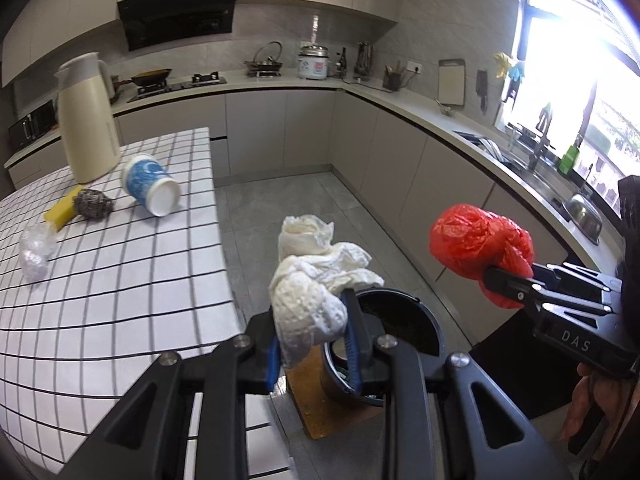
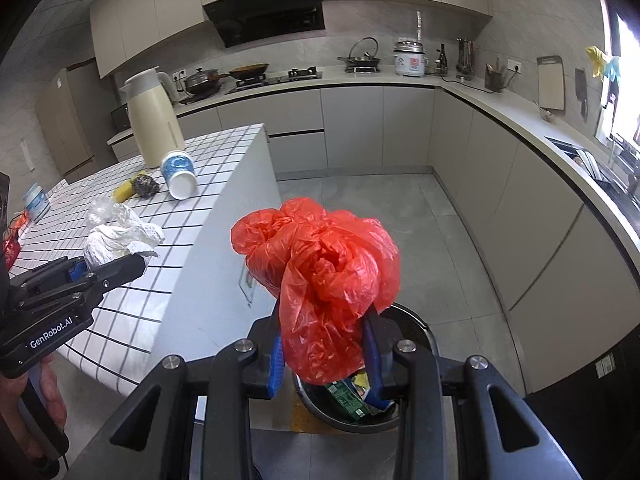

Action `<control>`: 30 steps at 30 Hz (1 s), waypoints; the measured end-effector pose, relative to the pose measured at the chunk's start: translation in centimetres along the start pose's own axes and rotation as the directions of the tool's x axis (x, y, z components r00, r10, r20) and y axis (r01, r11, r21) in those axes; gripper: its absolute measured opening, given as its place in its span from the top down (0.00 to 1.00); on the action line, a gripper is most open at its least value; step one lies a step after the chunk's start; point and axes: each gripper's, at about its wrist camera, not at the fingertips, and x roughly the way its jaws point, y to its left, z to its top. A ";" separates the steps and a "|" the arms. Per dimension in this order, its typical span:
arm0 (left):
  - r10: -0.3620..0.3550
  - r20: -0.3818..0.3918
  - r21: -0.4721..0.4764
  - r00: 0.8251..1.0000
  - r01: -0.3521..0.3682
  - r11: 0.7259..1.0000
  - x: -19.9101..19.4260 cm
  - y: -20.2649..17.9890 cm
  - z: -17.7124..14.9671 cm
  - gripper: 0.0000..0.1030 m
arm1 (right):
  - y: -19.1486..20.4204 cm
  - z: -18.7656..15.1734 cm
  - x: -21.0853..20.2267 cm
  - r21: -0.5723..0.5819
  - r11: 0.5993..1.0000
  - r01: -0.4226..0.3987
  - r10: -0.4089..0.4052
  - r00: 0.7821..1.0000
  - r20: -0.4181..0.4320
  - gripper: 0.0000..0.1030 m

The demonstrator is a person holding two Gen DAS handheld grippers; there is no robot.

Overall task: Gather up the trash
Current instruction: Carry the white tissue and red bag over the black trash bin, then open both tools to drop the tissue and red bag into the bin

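The left gripper (image 1: 312, 340) clenches a crumpled white paper towel (image 1: 316, 280) just above the round dark trash bin (image 1: 404, 320) on the floor. Beside it, the right gripper (image 2: 324, 354) clenches a crumpled red plastic bag (image 2: 320, 276) over the same bin.

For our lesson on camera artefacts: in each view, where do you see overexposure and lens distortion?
Left wrist view: the window at the upper right is blown out to white, hiding what is outside; the checked tablecloth lines bow outward and the corners go dark. Right wrist view: only a thin strip of window glares; the worktop edge curves strongly, while the red bag stays sharp.
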 end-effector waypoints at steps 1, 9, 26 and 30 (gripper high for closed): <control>-0.006 -0.005 0.003 1.000 0.006 1.000 0.3 -0.5 -0.1 0.74 | -0.3 -0.1 0.1 0.004 1.000 0.004 -0.004 1.000 -0.004 0.66; -0.048 -0.073 0.021 0.996 0.050 0.999 4.2 -4.6 -1.2 0.74 | -4.4 -2.0 1.6 0.034 0.999 0.033 -0.031 0.998 -0.060 0.66; -0.057 -0.246 -0.009 0.968 0.057 0.998 12.1 -8.0 -4.1 0.73 | -9.8 -6.4 9.6 0.012 1.000 0.008 -0.005 0.971 -0.241 0.66; -0.055 -0.291 -0.037 0.955 0.046 0.998 14.1 -8.2 -5.1 0.73 | -10.0 -7.5 11.9 -0.022 1.000 -0.019 0.012 0.960 -0.281 0.66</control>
